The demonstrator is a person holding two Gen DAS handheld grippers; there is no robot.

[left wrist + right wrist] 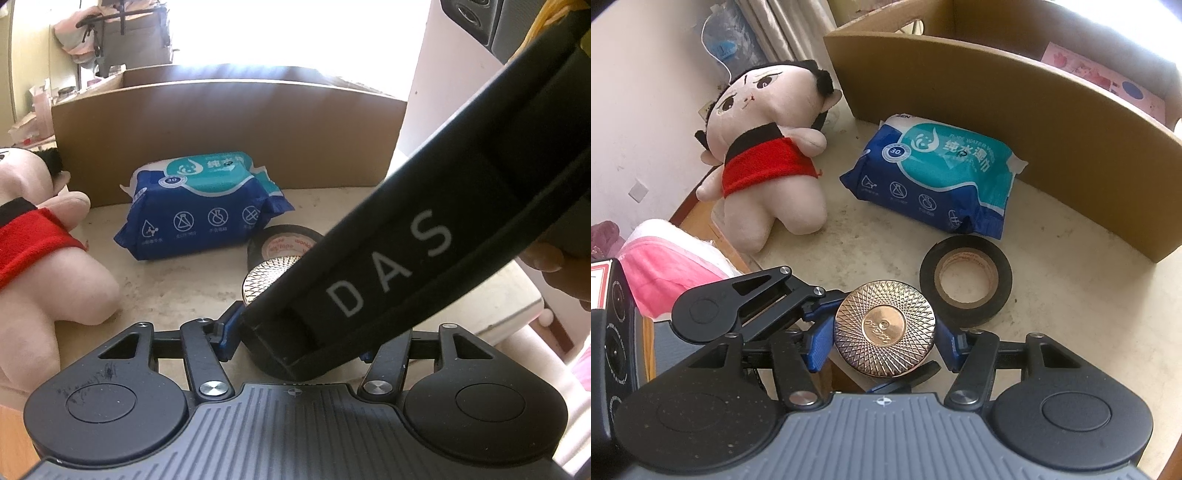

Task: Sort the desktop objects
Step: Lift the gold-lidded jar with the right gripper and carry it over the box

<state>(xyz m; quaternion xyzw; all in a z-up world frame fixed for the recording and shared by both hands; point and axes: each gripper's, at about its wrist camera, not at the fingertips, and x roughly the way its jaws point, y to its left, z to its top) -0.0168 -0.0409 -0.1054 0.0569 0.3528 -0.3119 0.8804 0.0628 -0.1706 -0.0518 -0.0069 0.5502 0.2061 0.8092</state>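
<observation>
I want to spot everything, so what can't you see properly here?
Left wrist view: black casing marked DAS covers most of the gold lid and tape roll.
Left wrist view: doll cut off by left edge; box wall hides its inside.
Right wrist view: lid hides jar.

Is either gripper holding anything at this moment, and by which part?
Both grip one jar: the right gripper clamps its gold lid at the rim; the left gripper holds the dark body below.

Both wrist views look down, close, sharing the wipes pack (199, 206) and cardboard box (1015, 122).
</observation>
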